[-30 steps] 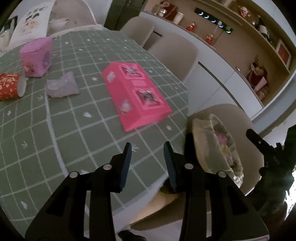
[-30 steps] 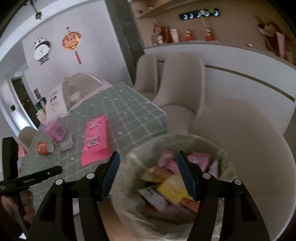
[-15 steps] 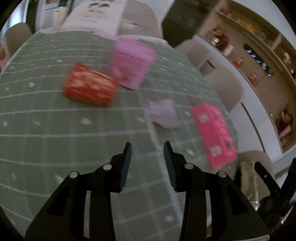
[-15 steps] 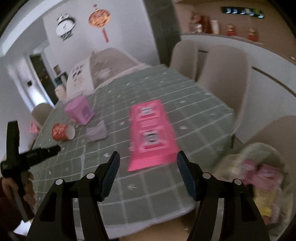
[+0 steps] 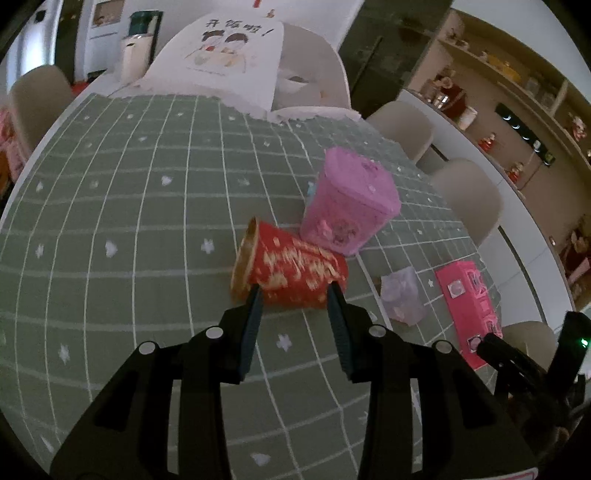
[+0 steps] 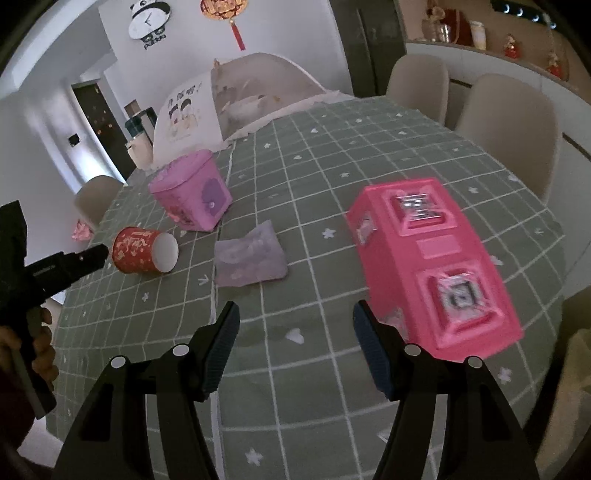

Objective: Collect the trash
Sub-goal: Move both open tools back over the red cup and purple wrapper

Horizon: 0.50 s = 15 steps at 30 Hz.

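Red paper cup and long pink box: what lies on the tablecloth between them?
A crumpled pale purple wrapper lies between the red cup and the pink box, touching neither. The right wrist view shows it best; the left wrist view agrees.

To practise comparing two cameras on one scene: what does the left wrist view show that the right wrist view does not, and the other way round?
Only the left wrist view shows the left gripper from behind, open, its tips framing the tipped red cup, and the long wall shelves.

Only the right wrist view shows the panda clock, the red lantern, the dark doorway and the cup's open mouth.

Both show the green checked table, purple box, pale wrapper, pink box and food cover.
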Each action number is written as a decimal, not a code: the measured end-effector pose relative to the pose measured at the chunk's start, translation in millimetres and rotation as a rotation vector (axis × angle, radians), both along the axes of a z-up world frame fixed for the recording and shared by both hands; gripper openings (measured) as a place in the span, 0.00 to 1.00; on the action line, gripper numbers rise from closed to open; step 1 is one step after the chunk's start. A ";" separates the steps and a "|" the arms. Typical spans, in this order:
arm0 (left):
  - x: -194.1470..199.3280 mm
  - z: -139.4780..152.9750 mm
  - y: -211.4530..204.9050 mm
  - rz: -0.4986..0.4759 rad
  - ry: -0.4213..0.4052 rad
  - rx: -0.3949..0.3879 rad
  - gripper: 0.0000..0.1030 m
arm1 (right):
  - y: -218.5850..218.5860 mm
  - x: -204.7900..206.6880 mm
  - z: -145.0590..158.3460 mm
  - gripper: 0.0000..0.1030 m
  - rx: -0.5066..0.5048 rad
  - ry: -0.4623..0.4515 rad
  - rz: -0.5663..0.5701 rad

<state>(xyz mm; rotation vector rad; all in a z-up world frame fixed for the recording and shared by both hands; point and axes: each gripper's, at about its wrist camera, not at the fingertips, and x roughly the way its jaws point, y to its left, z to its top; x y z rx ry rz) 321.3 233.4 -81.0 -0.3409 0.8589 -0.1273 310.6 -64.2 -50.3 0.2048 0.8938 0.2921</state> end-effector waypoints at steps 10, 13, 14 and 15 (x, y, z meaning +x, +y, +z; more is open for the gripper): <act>43.6 -16.3 23.1 -0.104 0.072 -0.073 0.34 | 28.6 27.4 -13.1 0.59 -0.002 0.031 -0.001; 53.6 -24.6 21.9 -0.125 0.102 -0.152 0.34 | 34.4 36.5 -12.9 0.59 -0.008 0.018 0.001; 55.7 -26.2 20.8 -0.131 0.111 -0.172 0.34 | 36.3 41.1 -14.2 0.59 -0.005 0.019 -0.001; 56.7 -27.1 18.8 -0.137 0.118 -0.185 0.34 | 37.6 45.6 -15.6 0.59 -0.003 0.022 -0.002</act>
